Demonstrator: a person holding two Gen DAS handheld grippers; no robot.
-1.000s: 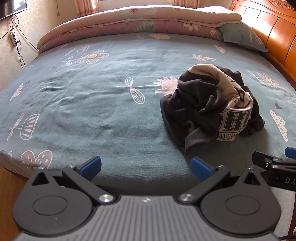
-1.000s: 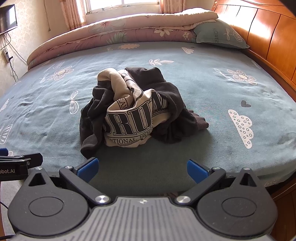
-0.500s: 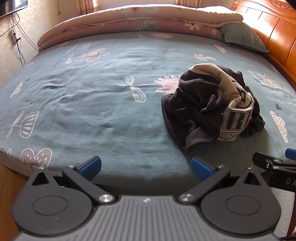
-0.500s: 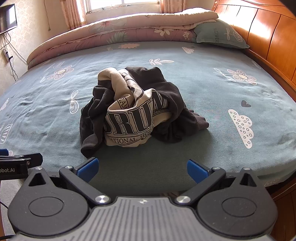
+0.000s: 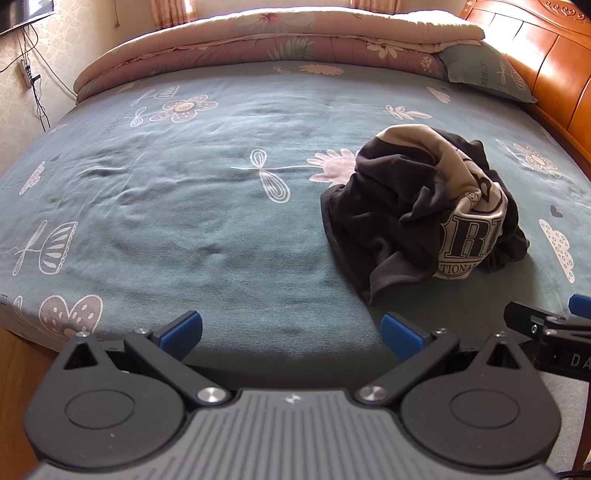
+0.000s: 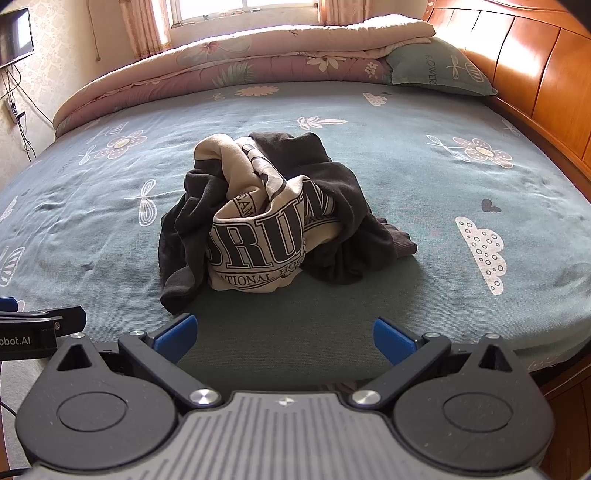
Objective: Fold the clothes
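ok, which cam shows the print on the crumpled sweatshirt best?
Right wrist: the sweatshirt sits centred, its lettered cream panel facing the camera. Left wrist shows it off to the right, mostly dark fabric, lettering partly hidden.

Daylight from the window (image 6: 240,14) behind the bed washes the folded quilt (image 6: 258,51) pale, nearly overexposed. The wooden headboard (image 6: 524,70) shows soft glare. Both views are sharp, with fisheye bending and purple fringing at the edges.

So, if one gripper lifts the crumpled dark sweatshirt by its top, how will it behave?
The sweatshirt is bunched in soft folds, so it will probably hang limp and unroll. Its fabric looks thick, so likely somewhat heavy for a garment. The loose dark flap near the bed edge would probably trail last.
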